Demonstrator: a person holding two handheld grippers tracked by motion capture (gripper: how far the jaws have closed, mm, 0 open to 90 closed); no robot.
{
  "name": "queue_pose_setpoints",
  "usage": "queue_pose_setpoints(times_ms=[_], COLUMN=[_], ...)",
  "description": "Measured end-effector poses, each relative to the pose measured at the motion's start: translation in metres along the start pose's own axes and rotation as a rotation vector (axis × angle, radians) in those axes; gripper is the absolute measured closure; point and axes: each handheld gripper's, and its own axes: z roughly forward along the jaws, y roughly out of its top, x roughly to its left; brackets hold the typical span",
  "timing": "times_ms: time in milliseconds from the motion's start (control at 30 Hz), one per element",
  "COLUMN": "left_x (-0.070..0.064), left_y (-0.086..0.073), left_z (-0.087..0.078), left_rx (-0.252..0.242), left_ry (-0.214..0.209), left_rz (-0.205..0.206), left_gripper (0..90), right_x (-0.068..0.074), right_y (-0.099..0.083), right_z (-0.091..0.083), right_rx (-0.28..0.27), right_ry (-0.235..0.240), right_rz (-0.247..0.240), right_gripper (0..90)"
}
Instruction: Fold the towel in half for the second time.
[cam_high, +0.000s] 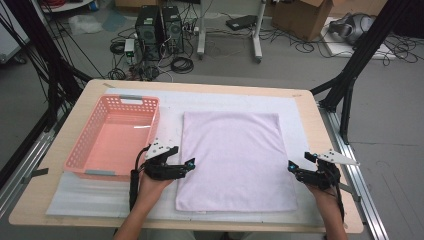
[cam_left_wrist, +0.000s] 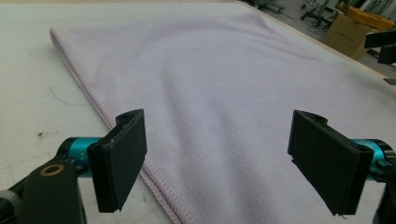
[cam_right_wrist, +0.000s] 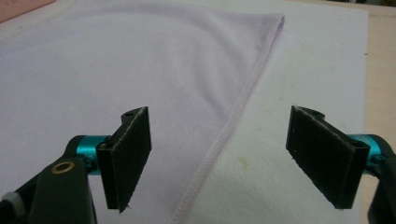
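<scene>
Both grippers, left gripper (cam_high: 189, 163) and right gripper (cam_high: 291, 166), stand wide open flanking the towel (cam_high: 235, 157), pre-grasp; next, each should probably close on its nearest edge.

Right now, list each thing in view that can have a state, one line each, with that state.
Towel: spread flat on the white mat, not gripped.
Basket: upright, nothing inside, left of the towel.
Left gripper: open, jaws astride the towel's left edge.
Right gripper: open, jaws astride the towel's right edge.
</scene>
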Motion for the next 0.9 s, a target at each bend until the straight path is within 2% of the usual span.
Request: queue_pose_setpoints(times_ms=[133,167,267,400,500,533,633,767,800,900], left_x=[0.004,0.006,0.014,0.024,0.034,0.036,0.045,0.058,0.061,0.069], left_y=[0.009,0.011,0.019,0.031,0.038,0.038,0.042,0.049,0.049,0.05], left_z=[0.014,0.018,0.028,0.042,0.055,0.059,0.073,0.089,0.092,0.103], left_rx=[-0.002,0.013,0.026,0.057,0.066,0.048,0.091,0.104,0.099,0.165], left_ry=[0.005,0.006,0.034,0.07,0.141,0.162,0.195,0.211,0.203,0.237], left_rz=[-0.004,-0.009,-0.017,-0.014,-0.024,-0.026,-0.038,-0.077,-0.077,-0.053], left_gripper=[20.9,22.2,23.3,24.1,25.2,25.7,26.6,26.9,26.7,25.8], right_x=[0.001,0.001,-0.002,-0.008,-0.013,-0.014,-0.018,-0.026,-0.027,-0.033], right_y=[0.005,0.007,0.012,0.018,0.026,0.028,0.036,0.043,0.045,0.049], right_z=[0.014,0.018,0.028,0.041,0.051,0.054,0.063,0.076,0.079,0.089], right_rx=[0.028,0.039,0.054,0.076,0.099,0.105,0.14,0.158,0.162,0.175], right_ry=[0.02,0.025,0.058,0.067,0.074,0.081,0.078,0.07,0.063,0.065], right_rz=[-0.013,-0.007,0.013,0.02,0.012,0.008,-0.001,0.004,0.009,0.03], right_gripper=[20.9,20.9,21.2,20.9,20.9,20.9,20.9,20.9,20.9,20.9])
